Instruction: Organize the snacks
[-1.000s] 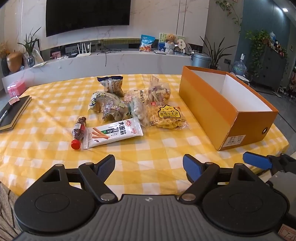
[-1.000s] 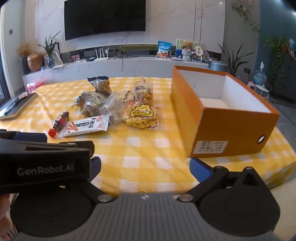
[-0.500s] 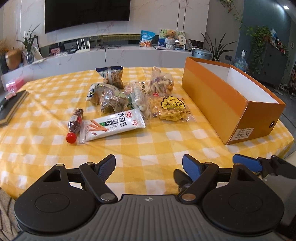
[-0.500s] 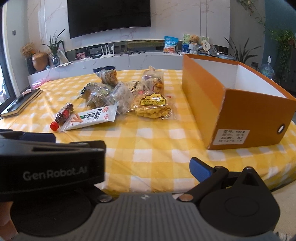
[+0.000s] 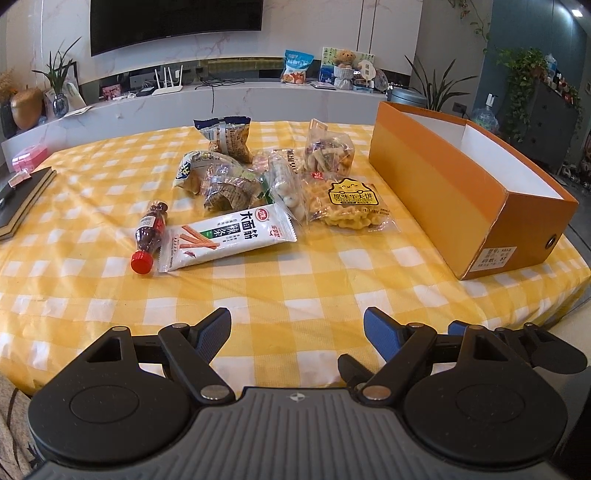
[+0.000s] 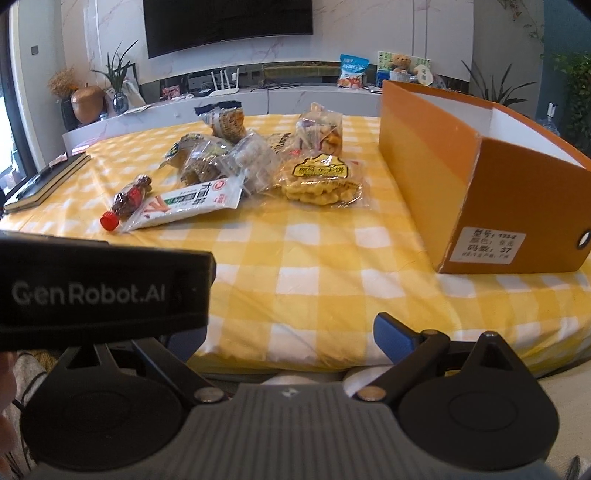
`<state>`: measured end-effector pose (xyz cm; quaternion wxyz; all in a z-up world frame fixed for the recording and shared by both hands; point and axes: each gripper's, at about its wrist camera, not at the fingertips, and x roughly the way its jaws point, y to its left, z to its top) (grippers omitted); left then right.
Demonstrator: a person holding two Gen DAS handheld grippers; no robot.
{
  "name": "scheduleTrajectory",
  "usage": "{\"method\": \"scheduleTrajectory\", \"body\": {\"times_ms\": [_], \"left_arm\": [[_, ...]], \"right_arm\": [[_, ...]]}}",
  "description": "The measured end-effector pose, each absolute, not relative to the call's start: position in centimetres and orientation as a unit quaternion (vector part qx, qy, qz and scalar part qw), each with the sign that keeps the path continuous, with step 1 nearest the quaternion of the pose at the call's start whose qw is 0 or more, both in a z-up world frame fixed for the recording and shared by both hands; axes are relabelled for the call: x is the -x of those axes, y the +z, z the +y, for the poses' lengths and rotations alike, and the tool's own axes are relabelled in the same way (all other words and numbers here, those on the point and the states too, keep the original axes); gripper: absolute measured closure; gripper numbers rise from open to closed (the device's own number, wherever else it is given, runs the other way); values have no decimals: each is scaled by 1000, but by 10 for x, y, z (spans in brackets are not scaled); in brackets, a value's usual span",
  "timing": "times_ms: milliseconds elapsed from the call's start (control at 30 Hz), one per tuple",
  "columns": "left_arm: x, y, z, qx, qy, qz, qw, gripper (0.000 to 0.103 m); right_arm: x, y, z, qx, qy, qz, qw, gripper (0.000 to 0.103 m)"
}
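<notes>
Snacks (image 5: 236,206) well ahead of left hand-held gripper (image 5: 297,328); both hand-held grippers spread, empty.

A dark television (image 5: 177,26) hangs on the marble wall (image 5: 332,26) above a long white console (image 5: 236,99).

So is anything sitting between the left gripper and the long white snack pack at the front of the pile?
Nothing visible. Only bare checked tablecloth lies between the open left gripper and the white snack pack. The small bottle lies against the pack's left side, not in front of it.
</notes>
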<state>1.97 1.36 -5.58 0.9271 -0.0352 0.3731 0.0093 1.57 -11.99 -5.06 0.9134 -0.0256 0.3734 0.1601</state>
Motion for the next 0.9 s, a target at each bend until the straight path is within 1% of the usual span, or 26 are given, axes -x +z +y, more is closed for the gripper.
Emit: {"method": "scheduleTrajectory", "body": {"times_ms": [467,633,700,900], "left_arm": [[-20,-57,15,40,13,379,924,7],[-21,-56,16,41,16,380,924,7],[-21,-55,16,40,16,378,925,7],[-19,-54,16,35,17,370,928,7]], "right_arm": [[-16,-66,-111,75,157,389,905,8],[-17,-60,-121,54,135,372,917,7],[-16,-56,-124,42,133,360,923,3],[-8,-45,-126,29,129,327,936,3]]}}
